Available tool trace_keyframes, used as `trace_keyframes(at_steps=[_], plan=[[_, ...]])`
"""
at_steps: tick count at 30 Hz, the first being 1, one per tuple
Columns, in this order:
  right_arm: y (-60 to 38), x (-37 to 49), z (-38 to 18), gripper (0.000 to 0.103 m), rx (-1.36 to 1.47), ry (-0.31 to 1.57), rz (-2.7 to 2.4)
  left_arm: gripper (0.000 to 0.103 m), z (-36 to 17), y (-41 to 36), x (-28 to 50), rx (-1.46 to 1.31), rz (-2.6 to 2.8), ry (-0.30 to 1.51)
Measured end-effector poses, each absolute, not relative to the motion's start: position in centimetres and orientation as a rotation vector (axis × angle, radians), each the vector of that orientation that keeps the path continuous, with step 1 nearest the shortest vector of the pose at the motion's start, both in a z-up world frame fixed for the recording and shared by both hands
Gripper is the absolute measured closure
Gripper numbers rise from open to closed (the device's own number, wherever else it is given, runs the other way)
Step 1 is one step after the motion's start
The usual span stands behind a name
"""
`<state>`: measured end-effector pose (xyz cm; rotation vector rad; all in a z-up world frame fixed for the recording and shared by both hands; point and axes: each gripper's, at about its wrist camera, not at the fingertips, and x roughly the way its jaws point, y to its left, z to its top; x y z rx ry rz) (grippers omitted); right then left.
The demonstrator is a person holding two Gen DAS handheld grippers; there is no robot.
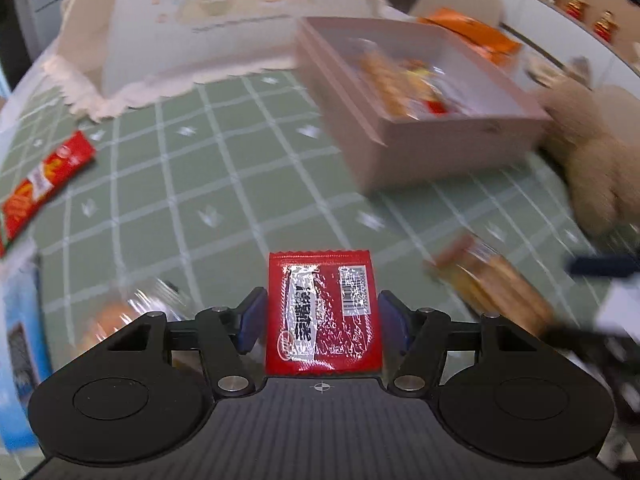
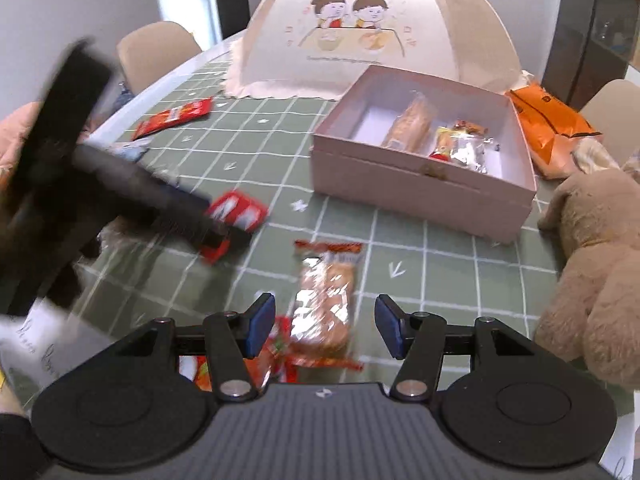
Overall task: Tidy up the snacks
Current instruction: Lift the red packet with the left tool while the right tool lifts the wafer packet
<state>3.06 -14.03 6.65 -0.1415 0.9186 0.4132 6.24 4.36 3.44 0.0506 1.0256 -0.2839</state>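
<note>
Your left gripper (image 1: 322, 316) holds the flat red foil snack packet (image 1: 323, 314) between its pads, above the green checked tablecloth (image 1: 224, 168). Your right gripper (image 2: 325, 326) stands open around the clear-wrapped brown pastry (image 2: 326, 308), pads not touching it. The pink open box (image 2: 424, 184) with snacks sits beyond.

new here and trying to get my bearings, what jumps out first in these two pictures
A red snack packet sits between the pads of the left gripper, which stand at its two edges. Beyond it an open pink box on the green checked tablecloth already holds a few snacks. The right gripper hangs open over a wrapped biscuit pack, with a big cartoon food cover behind the box.
</note>
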Motion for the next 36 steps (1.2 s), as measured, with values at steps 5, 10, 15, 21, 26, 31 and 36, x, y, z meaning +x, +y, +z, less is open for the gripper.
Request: trace_keyframes(at_steps=[5,10,15,21,26,31,36], plan=[[-13.3,5.7,4.9,0.050,-0.113,0.985,0.392,0.037,3.7,3.2,4.1,0.034,-0.305,1.057],[-13.3,6.8,3.7,0.066,-0.089,1.031,0.391,0.037,4.0,3.9,4.3,-0.029,-0.304,1.107],[-13.5,6.0,4.3,0.067,-0.115,1.014,0.393,0.037,4.0,3.7,4.0,-0.017,-0.298,1.122],[-15.2,5.9,4.1,0.067,-0.128,1.020,0.325,0.037,4.0,4.1,4.2,-0.036,-0.325,1.135],[-16.4,5.7,3.4,0.061,-0.096,1.043,0.300,0.037,3.9,3.8,3.3,0.026,-0.359,1.088],[-16.0,5.8,3.1,0.058,-0.101,1.039,0.287,0.037,3.9,2.6,2.7,0.105,-0.328,1.061],[-15.2,6.9,3.0,0.067,-0.131,1.007,0.265,0.034,3.6,1.2,2.2,0.213,-0.319,1.051]])
